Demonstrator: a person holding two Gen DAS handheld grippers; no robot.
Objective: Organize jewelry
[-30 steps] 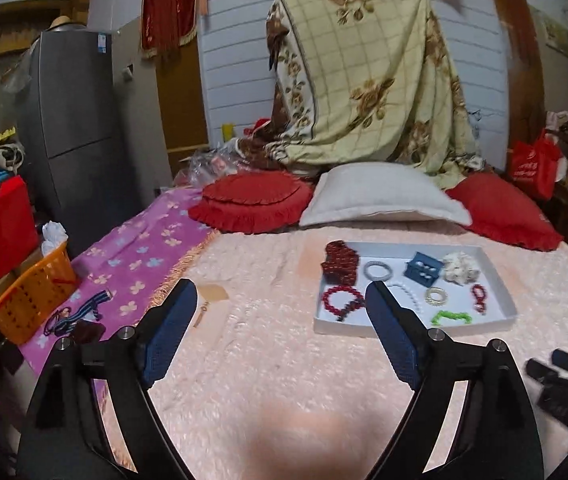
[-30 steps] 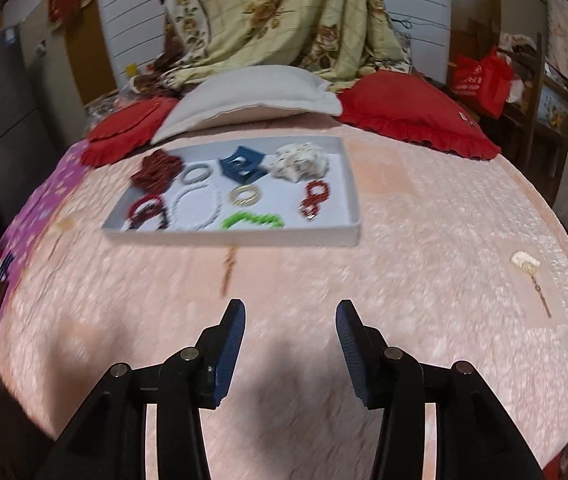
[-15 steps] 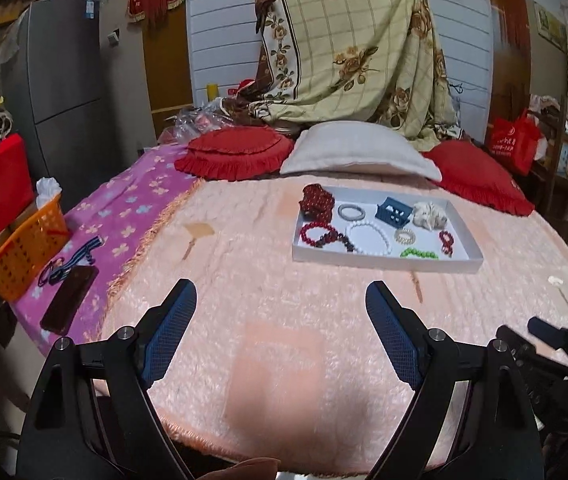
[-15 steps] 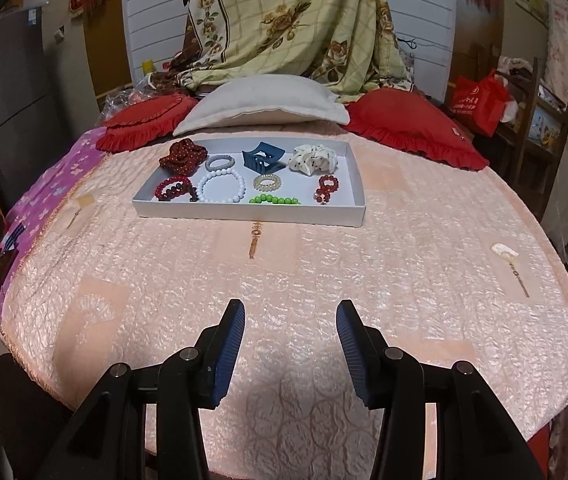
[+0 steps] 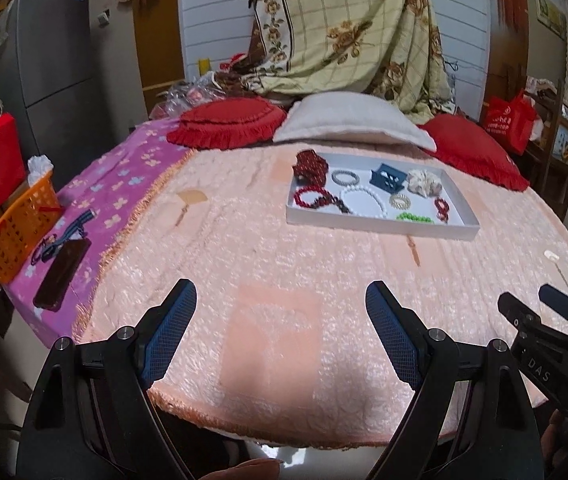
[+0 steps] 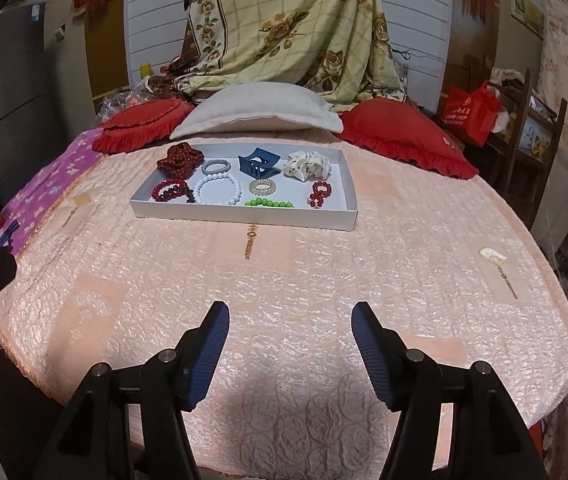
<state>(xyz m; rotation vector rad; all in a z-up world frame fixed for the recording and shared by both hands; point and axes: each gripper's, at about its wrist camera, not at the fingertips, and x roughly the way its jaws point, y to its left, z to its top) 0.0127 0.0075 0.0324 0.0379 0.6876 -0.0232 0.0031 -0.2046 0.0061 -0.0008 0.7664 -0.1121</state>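
So the jewelry was all sitting in the white tray (image 6: 244,216) toward the far half of the pink bedspread (image 6: 284,280), near the pillows: white bead bracelet (image 6: 219,189), green beads (image 6: 270,203), blue hair claw (image 6: 258,162), a scrunchie (image 6: 308,164). The tray's long side ran left to right across both views. From the right gripper (image 6: 288,354) it lay straight ahead, well apart, nothing between the jaws, which were opening. The left gripper (image 5: 280,336) was spread wide and empty, with the tray ahead and off to its right. I'd guess the right hand had the straighter line in.
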